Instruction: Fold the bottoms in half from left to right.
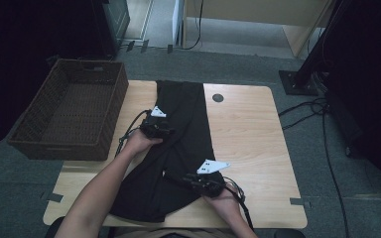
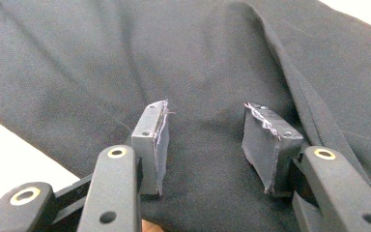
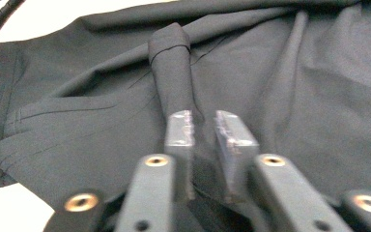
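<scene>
One black garment lying on desk; left hand-held gripper hovering agape over it, right hand-held gripper pinching a fold.

The right gripper has its two black jaws nearly together, pinching a raised fold of the black garment. From the pads the pinched cloth runs away as a narrow ridge ending in a stitched hem. The rest lies creased over the pale worktop, which shows at the near left and along the far edge.
</scene>
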`<state>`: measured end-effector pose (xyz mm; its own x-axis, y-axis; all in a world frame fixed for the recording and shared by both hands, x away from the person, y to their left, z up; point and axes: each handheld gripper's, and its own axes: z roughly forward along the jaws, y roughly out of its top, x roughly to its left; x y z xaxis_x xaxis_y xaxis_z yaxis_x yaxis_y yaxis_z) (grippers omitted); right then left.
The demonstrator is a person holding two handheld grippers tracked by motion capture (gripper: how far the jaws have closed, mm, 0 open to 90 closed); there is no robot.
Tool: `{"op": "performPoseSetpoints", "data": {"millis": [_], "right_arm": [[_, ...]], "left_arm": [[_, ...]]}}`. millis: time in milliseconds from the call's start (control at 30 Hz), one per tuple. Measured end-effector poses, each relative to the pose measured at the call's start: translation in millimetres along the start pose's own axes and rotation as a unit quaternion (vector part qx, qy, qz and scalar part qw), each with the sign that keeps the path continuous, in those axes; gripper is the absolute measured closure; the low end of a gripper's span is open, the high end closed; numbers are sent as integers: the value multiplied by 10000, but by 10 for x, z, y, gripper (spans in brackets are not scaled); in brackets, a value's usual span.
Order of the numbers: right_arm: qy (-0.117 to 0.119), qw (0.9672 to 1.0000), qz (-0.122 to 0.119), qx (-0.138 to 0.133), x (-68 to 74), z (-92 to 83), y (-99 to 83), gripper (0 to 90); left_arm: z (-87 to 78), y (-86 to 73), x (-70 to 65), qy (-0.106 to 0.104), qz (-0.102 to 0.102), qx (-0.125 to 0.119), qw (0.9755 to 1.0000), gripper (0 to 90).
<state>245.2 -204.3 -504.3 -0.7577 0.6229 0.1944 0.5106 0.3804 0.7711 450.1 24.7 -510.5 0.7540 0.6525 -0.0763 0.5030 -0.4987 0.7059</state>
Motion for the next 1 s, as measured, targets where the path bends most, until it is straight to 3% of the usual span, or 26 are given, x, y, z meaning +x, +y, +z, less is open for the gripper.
{"op": "performPoseSetpoints", "data": {"millis": [133, 233, 267, 333, 433, 500, 667, 733, 833, 1000], "right_arm": [[115, 9999, -72, -70, 47, -83, -1, 691], [193, 9996, -183, 127, 87, -79, -53, 638], [121, 9993, -260, 245, 95, -59, -82, 635], [42, 9987, -316, 407, 90, -9, -138, 700], [30, 9987, -208, 456, 85, -25, -133, 856], [61, 9994, -167, 297, 75, -93, -104, 900], [-91, 9999, -74, -82, 23, -340, 7, 900], [-21, 9999, -53, -138, -1, -392, 19, 900], [90, 9999, -15, -97, 11, -358, 12, 893], [174, 9997, -127, -68, 162, -143, 15, 835]], "left_arm": [[-3, -1, 4, -13, -9, 1, 10000, 526], [-3, -1, 3, -9, -5, 2, 10000, 526], [-3, -1, 4, -12, -6, 3, 10000, 525], [-3, -1, 5, -15, -5, 3, 10000, 525], [-3, -2, 5, -12, 18, 6, 10000, 526], [-4, -3, 9, -25, 17, 2, 10000, 526], [-4, -3, 8, -23, 22, 4, 10000, 526], [-3, -3, 7, -18, 20, 3, 10000, 526], [-3, -2, 6, -16, 17, 9, 10000, 526], [-3, -2, 8, -19, 13, 3, 10000, 527]]}}
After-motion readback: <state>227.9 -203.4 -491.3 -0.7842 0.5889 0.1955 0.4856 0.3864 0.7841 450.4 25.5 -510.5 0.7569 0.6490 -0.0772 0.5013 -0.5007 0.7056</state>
